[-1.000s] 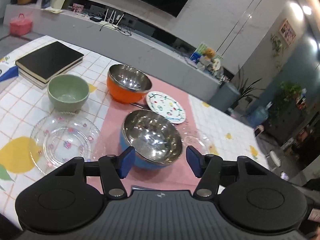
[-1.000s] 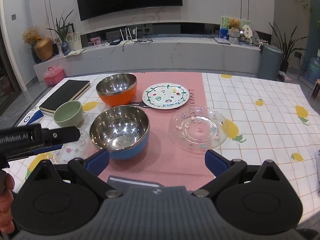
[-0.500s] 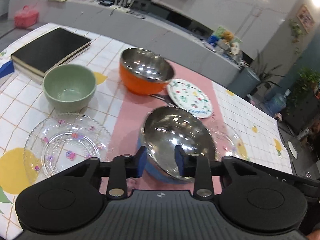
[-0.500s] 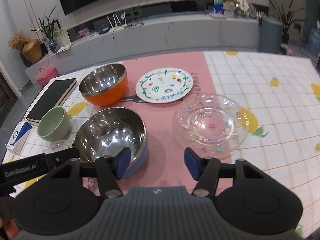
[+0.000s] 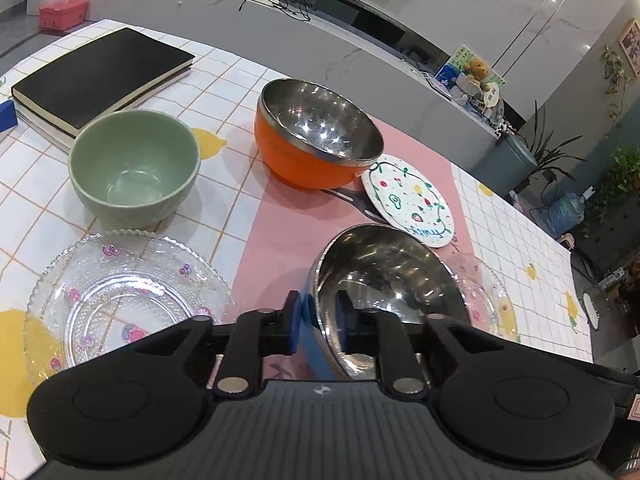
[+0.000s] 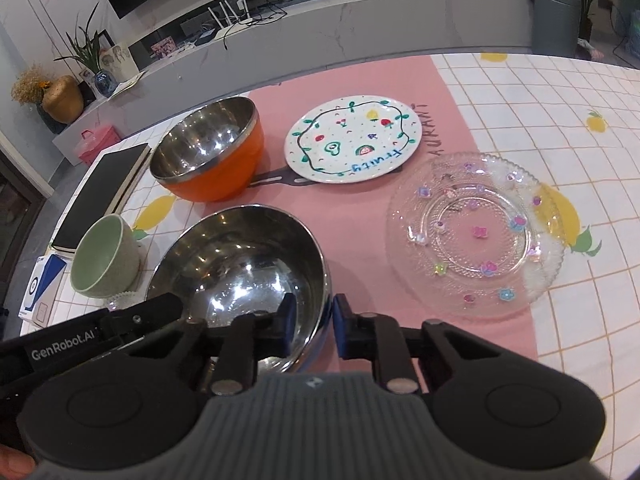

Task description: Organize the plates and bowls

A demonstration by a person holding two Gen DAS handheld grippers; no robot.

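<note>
Both pairs of tongs have just been closing, and each now pinches the rim of the blue bowl (image 6: pixel 240 264), one pad inside the steel lining and one against the blue wall. The left tongs (image 5: pixel 318 322) grip the near left of the rim, the right tongs (image 6: pixel 312 326) the near right, so the bowl is held from two sides close to the person. It sits at the near edge of the pink mat (image 6: pixel 360 80) on the worktop (image 6: pixel 560 100), and in the left view it looks tipped; I can't tell whether it has left the mat.

To lift it well, I'd say raise both hands together and keep the rim level, since a thin, slick steel edge could slip out of a pinch if one side leads. The likely home is the orange bowl (image 6: pixel 208 148) just behind it, much the same size and shape, so it should nest if lowered straight down over the centre.

The blue bowl is round and deep, mirror-bright inside, blue outside. A green bowl (image 6: pixel 104 256) stands to its left, a glass plate (image 6: pixel 476 232) to its right, a painted plate (image 6: pixel 352 140) beyond and another glass plate (image 5: pixel 120 296) on the left
</note>
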